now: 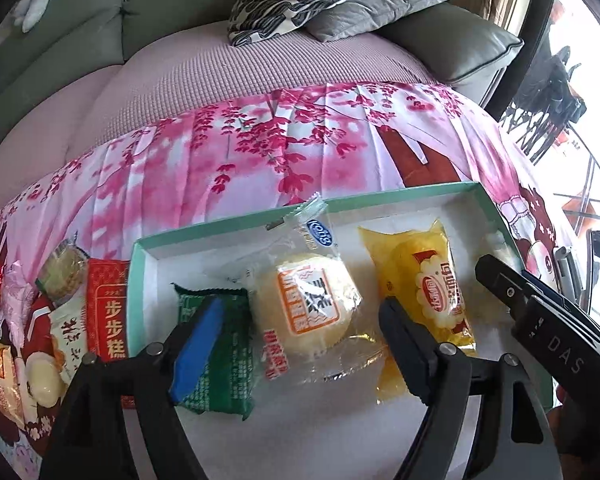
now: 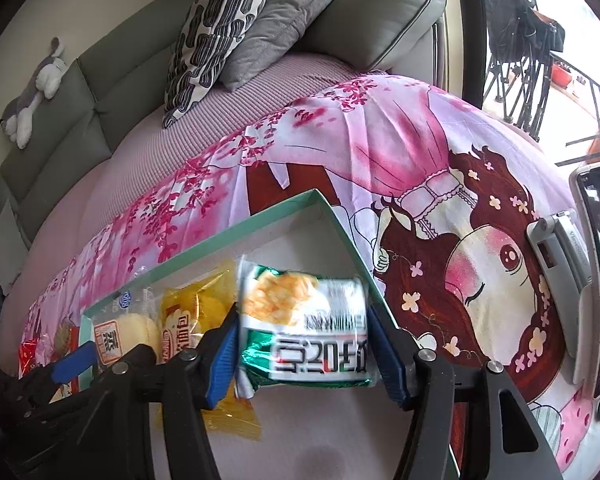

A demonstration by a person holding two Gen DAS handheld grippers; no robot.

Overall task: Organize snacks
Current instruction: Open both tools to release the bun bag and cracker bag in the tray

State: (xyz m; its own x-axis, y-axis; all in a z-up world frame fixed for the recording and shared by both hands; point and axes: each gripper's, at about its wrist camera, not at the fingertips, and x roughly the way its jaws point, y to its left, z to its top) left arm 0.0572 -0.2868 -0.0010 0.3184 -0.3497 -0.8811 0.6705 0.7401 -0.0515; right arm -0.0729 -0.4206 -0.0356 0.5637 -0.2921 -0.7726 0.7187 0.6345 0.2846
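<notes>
So the right tool (image 2: 304,354) grips the green-white snack pack (image 2: 304,332) crosswise over the tray's (image 2: 260,216) right end; left tool (image 1: 296,344) hangs open above the bun (image 1: 306,304).

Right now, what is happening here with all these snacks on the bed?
A person with a gripper in each hand is sorting packaged snacks into a shallow white box with a green rim on a pink flowered cloth. The left gripper stands open over a clear-wrapped round bun, not pressing it. The right gripper holds a green and white snack packet above the box. More snacks wait outside it.
</notes>
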